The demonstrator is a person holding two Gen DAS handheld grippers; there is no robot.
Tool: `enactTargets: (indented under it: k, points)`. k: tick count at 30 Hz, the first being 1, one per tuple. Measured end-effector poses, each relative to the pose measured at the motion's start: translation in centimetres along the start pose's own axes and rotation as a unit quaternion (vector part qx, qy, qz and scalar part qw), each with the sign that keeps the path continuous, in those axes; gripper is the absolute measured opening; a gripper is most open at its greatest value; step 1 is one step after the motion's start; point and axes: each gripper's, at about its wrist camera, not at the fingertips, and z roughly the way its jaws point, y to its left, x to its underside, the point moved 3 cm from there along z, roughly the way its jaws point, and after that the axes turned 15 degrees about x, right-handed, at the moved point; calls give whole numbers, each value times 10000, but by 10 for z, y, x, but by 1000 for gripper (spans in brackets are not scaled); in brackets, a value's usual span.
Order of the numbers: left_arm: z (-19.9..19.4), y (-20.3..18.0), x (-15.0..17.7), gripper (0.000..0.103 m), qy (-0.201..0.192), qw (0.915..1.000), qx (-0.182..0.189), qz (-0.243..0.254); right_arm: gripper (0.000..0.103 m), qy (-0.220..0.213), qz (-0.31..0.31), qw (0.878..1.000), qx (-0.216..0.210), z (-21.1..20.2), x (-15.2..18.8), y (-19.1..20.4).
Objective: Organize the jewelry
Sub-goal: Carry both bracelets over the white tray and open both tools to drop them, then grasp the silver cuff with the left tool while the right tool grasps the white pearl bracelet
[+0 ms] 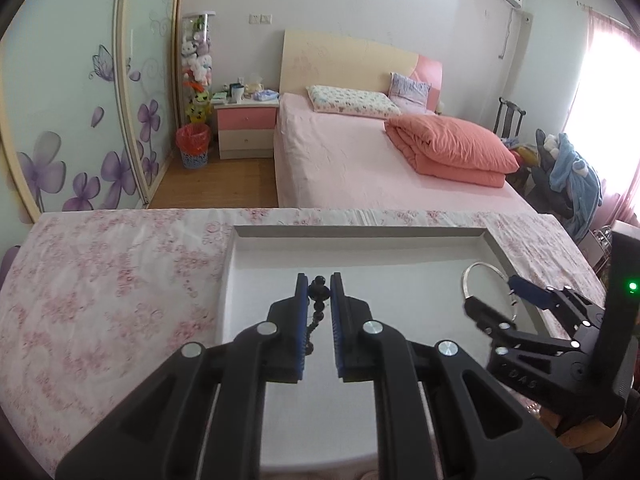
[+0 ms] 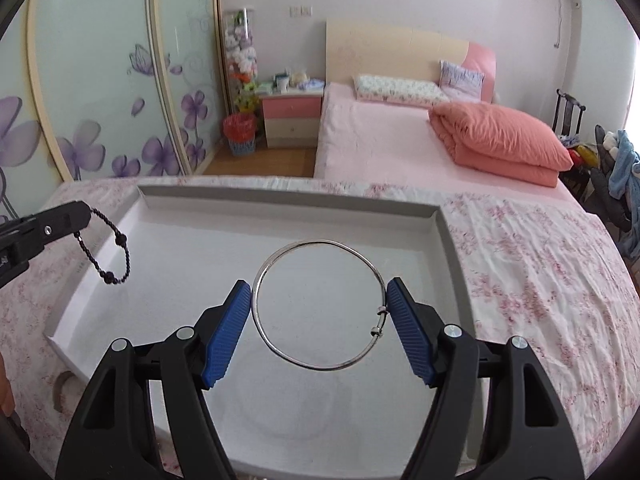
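Note:
A white shallow tray (image 1: pixel 400 236) (image 2: pixel 288 196) lies on a floral-cloth table. My left gripper (image 1: pixel 319 280) is shut on a black bead bracelet (image 1: pixel 318 300) and holds it above the tray's left part. In the right wrist view the bracelet (image 2: pixel 116 256) hangs in a loop from the left gripper (image 2: pixel 82 212). My right gripper (image 2: pixel 319 286) is shut on a thin silver bangle (image 2: pixel 280 252), its blue pads pressing the ring's two sides, above the tray's middle. The bangle (image 1: pixel 480 266) and right gripper (image 1: pixel 496 292) also show at the right of the left wrist view.
The floral cloth (image 1: pixel 120 280) covers the table around the tray. Beyond the far edge stand a pink bed (image 1: pixel 360 152), a nightstand (image 1: pixel 246 128), a red bin (image 1: pixel 194 146) and a wardrobe with flower panels (image 1: pixel 80 120). A chair with clothes (image 1: pixel 568 164) stands at right.

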Motion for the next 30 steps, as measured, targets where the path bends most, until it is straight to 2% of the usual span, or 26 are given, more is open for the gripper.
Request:
enactTargets:
  k: [9, 10, 13, 17, 27, 30]
  points:
    - [33, 10, -5, 12, 195, 9997, 51, -109, 71, 455, -83, 9989, 68, 23, -3, 7]
    - [35, 12, -5, 13, 199, 9996, 80, -170, 72, 471, -73, 9989, 49, 23, -3, 7]
    - [37, 16, -4, 27, 192, 9995, 78, -223, 76, 396, -32, 9992, 51, 19, 0, 4]
    - [36, 15, -3, 29, 183, 9996, 45, -201, 76, 305, 44, 9995, 45, 16, 0, -5]
    - [-3, 20, 9, 30, 34, 9996, -80, -256, 76, 124, 154, 9998, 99, -6, 1, -17]
    - [-27, 22, 20, 36, -58, 9996, -129, -233, 76, 59, 193, 9997, 96, -21, 8, -25]
